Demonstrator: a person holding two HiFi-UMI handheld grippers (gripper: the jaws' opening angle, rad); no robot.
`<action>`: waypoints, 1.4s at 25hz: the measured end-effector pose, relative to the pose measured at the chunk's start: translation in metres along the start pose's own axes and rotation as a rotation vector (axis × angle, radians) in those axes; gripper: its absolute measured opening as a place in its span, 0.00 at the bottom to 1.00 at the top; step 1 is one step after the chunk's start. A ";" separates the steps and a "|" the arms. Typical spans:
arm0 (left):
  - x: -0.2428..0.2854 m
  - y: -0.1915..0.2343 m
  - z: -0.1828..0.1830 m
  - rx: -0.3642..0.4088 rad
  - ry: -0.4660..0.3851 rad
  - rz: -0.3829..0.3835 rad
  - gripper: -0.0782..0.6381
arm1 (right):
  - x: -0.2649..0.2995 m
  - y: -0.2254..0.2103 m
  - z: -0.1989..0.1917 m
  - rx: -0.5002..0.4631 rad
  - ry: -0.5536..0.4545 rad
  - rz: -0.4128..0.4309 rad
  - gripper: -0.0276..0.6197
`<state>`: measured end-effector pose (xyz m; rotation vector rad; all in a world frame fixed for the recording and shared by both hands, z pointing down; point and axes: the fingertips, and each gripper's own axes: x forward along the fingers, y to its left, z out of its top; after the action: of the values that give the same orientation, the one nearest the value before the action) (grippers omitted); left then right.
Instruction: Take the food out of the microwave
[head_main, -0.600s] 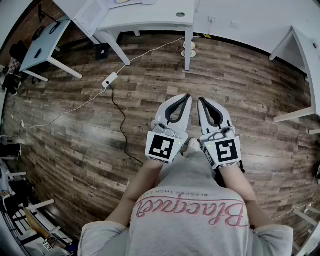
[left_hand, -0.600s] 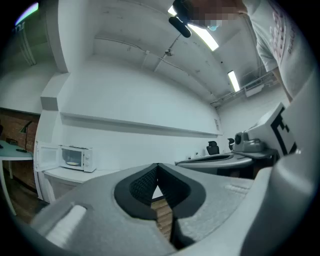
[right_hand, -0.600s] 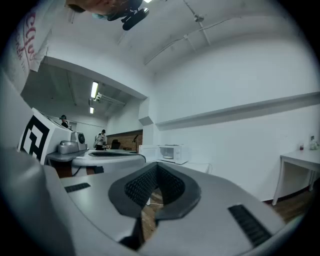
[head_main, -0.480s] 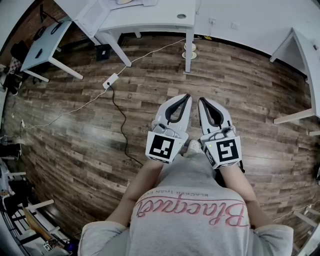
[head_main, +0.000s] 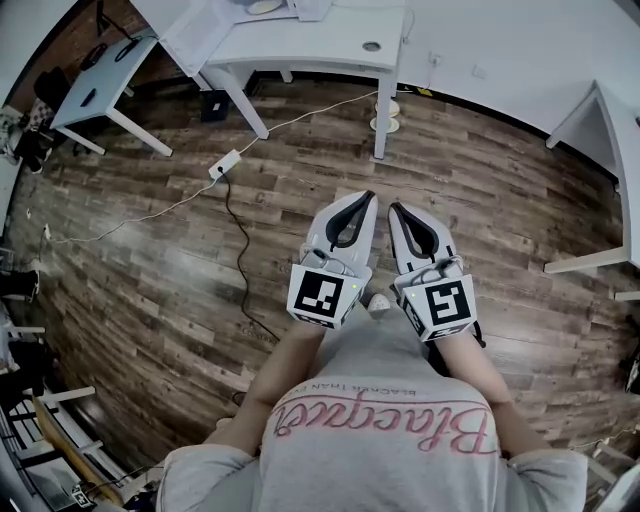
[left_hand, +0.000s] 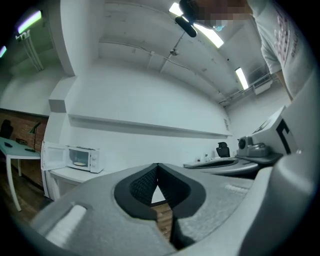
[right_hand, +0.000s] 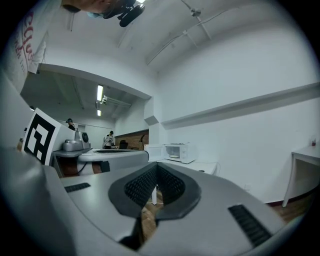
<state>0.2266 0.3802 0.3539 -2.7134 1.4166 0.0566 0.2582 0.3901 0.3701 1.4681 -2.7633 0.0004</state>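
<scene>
A: Which step?

B: The approach, by the look of it. Not yet at the microwave (left_hand: 80, 158), and no reach begun.

A: Starting close in?

B: Held side by side, level, pointing ahead: left gripper (head_main: 364, 199) and right gripper (head_main: 396, 209). Jaws of both pressed together at the tips, clamped on nothing. Grey moulded shells, smooth and matt. Black ribbed pads lining the inner curves. A square-marker cube (head_main: 322, 295) at the back of each.

A: Below and beyond?

B: Dark wood-plank floor (head_main: 150, 270), grain easy to see, crossed by a thin black cable (head_main: 241, 245) leading to a white power strip (head_main: 223, 162). Farther on, a white bench (left_hand: 67, 175) on slim legs against a plain white wall.

A: And the target?

B: On that bench, well apart from both grippers. Small, white and boxy, with its door (left_hand: 51, 156) swung open to the left. Inside the cavity, probably the food (left_hand: 79, 163): a pale flat shape, too small to say more.

A: Next move?

B: Probably a walk across the floor, then parting one pair of jaws before reaching into the cavity. Likely calls for a level hold on whatever carries the food, to avoid tipping it. No need to handle the door, already open.
</scene>
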 end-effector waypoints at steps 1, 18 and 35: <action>0.002 -0.001 0.000 -0.003 -0.001 0.011 0.12 | -0.001 -0.002 -0.002 0.001 0.007 0.010 0.06; 0.024 0.020 -0.016 -0.020 0.037 0.115 0.12 | 0.016 -0.029 -0.017 0.006 0.047 0.085 0.06; 0.040 0.123 -0.024 -0.060 0.035 0.194 0.12 | 0.109 -0.016 -0.018 -0.038 0.073 0.136 0.06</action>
<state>0.1488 0.2756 0.3688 -2.6251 1.7110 0.0650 0.2101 0.2907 0.3894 1.2428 -2.7812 0.0025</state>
